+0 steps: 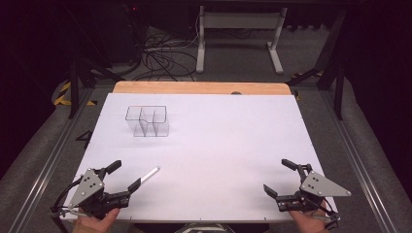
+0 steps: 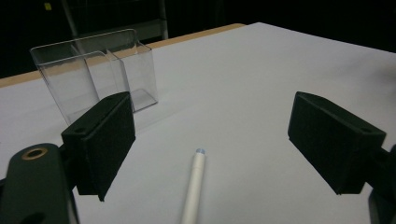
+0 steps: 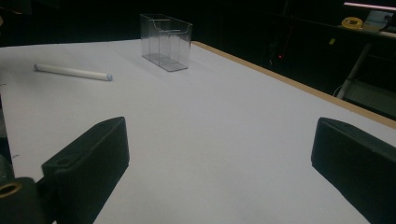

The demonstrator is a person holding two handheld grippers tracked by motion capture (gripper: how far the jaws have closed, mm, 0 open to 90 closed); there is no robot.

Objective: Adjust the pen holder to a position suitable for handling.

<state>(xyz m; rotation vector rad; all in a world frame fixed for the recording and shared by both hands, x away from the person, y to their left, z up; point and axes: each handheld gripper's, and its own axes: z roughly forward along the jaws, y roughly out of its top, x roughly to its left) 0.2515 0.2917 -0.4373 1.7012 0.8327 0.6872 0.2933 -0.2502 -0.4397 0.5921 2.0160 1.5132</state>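
A white pen (image 1: 149, 174) lies on the white table cover (image 1: 228, 145) near the front left, tip toward the far right. It lies just past the far jaw of my left gripper (image 1: 125, 175), which is open and holds nothing. In the left gripper view the pen (image 2: 194, 191) runs up between the open jaws. A clear plastic organiser (image 1: 148, 121) with several compartments stands empty at the back left. My right gripper (image 1: 278, 176) rests open and empty at the front right, far from both. In the right gripper view the pen (image 3: 72, 71) and organiser (image 3: 166, 42) sit far off.
A wooden table edge (image 1: 201, 88) shows beyond the white cover. Behind the table are floor cables (image 1: 160, 56) and a white desk frame (image 1: 238, 39). Metal rails (image 1: 48, 155) run along both sides of the table.
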